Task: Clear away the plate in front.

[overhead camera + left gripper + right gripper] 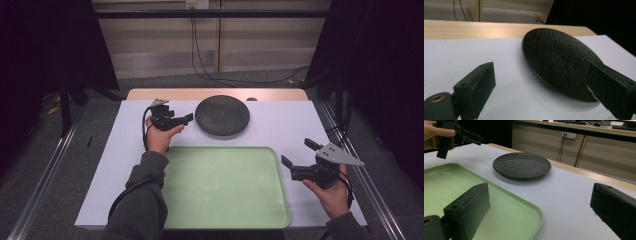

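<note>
A round black textured plate (pixel 222 116) lies empty at the back middle of the white table cover (pixel 290 127). A light green tray (pixel 220 187), also empty, sits in front of it near the front edge. My left gripper (pixel 188 118) hovers just left of the plate, pointing at its rim, and is open. In the left gripper view the plate (pixel 559 62) lies between and beyond the wide-apart jaws of the left gripper (pixel 540 83). My right gripper (pixel 298 152) is open beside the tray's right edge. The right gripper view shows the right gripper (pixel 539 203), tray corner (pixel 506 207) and plate (pixel 522 165).
A strip of bare wooden tabletop (pixel 215 93) runs behind the white cover. Cables (pixel 200 55) hang down the back wall. Metal rails (pixel 42 180) flank the table on the floor. Far off in the right gripper view, a hand holds the left gripper (pixel 472 137).
</note>
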